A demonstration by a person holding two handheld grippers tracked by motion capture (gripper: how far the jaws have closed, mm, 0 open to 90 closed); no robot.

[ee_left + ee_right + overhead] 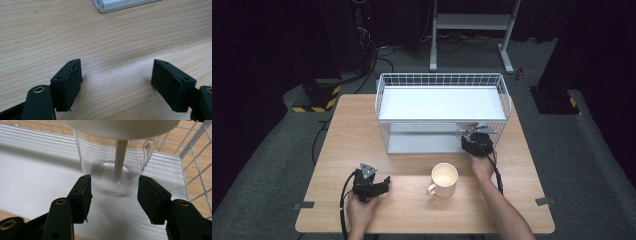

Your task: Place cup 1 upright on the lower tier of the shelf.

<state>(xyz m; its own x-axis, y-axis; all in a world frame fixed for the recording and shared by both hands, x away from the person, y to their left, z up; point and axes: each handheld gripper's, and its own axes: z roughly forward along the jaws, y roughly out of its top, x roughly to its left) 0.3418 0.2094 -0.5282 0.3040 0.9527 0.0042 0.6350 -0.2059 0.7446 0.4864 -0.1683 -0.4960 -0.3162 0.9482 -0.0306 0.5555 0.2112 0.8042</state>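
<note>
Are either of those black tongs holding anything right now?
The left tongs hold nothing. The right tongs straddle the base of a clear plastic cup with a cream straw; actual contact cannot be told.

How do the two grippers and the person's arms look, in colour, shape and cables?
Both the left gripper and the right gripper are black, each topped by a grey three-cornered plate and trailing a black cable. Their jaws are flat rectangular black blocks on arms with brass-ringed holes. The forearms are bare; no sleeve shows.
</note>
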